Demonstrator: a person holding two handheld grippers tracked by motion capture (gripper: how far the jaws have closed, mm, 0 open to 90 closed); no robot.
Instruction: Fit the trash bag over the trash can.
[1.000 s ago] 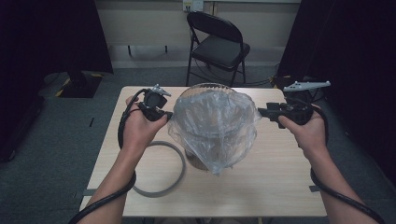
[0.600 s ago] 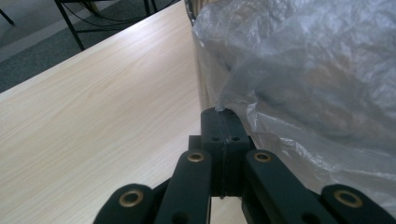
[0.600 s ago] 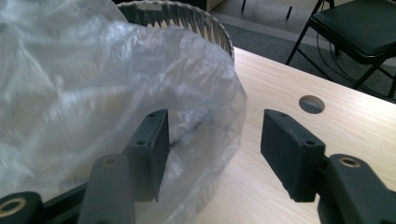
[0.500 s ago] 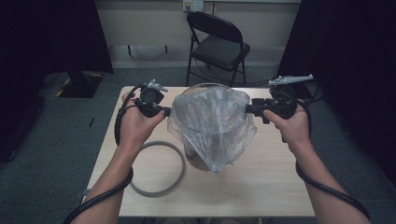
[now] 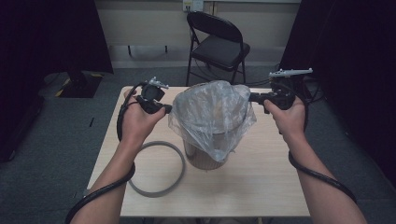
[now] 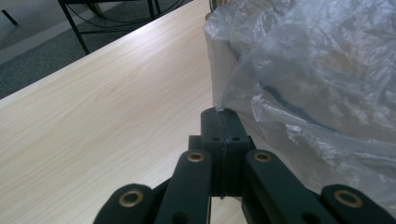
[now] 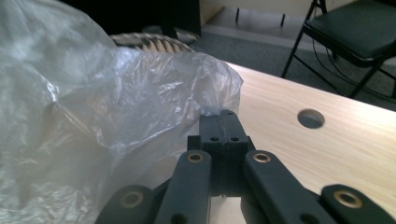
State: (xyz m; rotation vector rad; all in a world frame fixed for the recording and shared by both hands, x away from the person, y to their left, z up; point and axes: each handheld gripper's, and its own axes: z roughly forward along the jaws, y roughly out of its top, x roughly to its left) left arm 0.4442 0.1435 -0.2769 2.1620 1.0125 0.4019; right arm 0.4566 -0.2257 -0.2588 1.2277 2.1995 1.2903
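A clear plastic bag [image 5: 212, 119] is draped over a round bin [image 5: 205, 156] that stands near the middle of the wooden table [image 5: 261, 186]. The bag's mouth is spread wide above the bin's rim, and its film hangs down the outside of the bin.

The left gripper [image 5: 164, 108] holds the bag's left edge. In the left gripper view its jaws are pressed together on a pinch of film [image 6: 223, 105]. The right gripper [image 5: 252, 97] holds the opposite edge; its jaws have just been closing, and in the right gripper view they are clamped on the bag's edge [image 7: 215, 111].

A grey ring [image 5: 156, 169] lies flat on the table, just beside the bin on its left. A black folding chair [image 5: 217, 44] stands beyond the table's far edge.
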